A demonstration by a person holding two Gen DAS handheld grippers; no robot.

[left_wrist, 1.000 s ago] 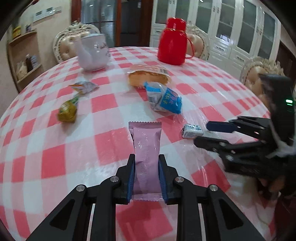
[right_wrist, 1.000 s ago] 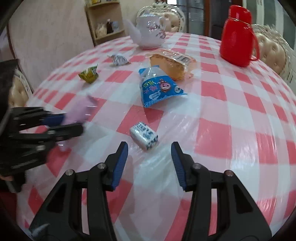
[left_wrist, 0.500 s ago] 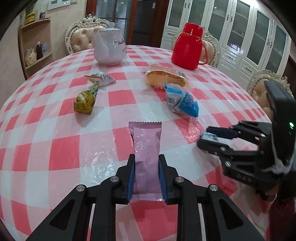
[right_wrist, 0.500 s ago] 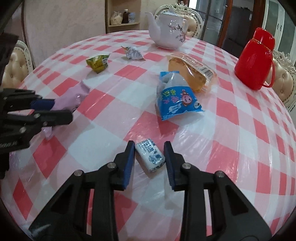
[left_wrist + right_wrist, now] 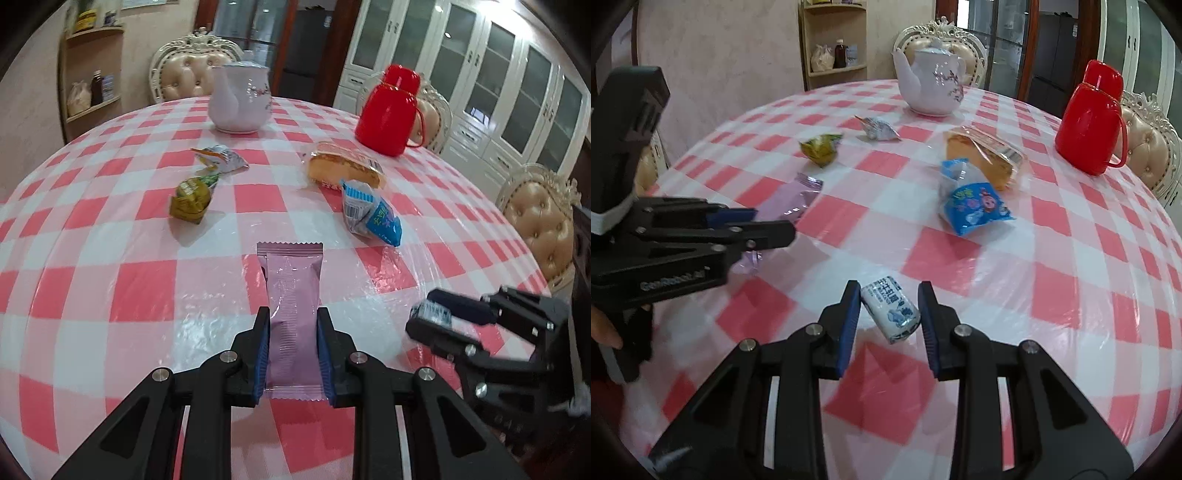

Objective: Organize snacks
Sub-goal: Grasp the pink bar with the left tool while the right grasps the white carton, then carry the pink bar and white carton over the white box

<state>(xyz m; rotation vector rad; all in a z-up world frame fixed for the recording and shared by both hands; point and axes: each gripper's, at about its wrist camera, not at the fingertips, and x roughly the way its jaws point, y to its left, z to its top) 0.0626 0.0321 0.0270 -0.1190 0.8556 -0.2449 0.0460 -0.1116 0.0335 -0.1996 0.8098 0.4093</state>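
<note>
Left claw (image 5: pixel 291 350): both blue pads pressed against the sides of the pink wafer pack (image 5: pixel 292 314), which is held lengthwise and sticks out forward over the counter (image 5: pixel 110 280).
Right claw (image 5: pixel 888 321): jaws partly apart with the small white candy (image 5: pixel 891 314) between them; the left pad touches its corner, but I cannot tell if the right pad meets it, so the grip is unclear.
Candy, seen from the left wrist: a blurred white shape at the right claw's tips (image 5: pixel 430 314).
Blue snack bag (image 5: pixel 971 201): flat on the checked cloth, touching the wrapped bread (image 5: pixel 986 158) behind it.
Green-yellow packet (image 5: pixel 820 147): near the silver-blue packet (image 5: pixel 879 127), apart from it.
Teapot (image 5: pixel 932 85): upright at the far edge.
Red flask (image 5: pixel 1089 120): upright, far right.
</note>
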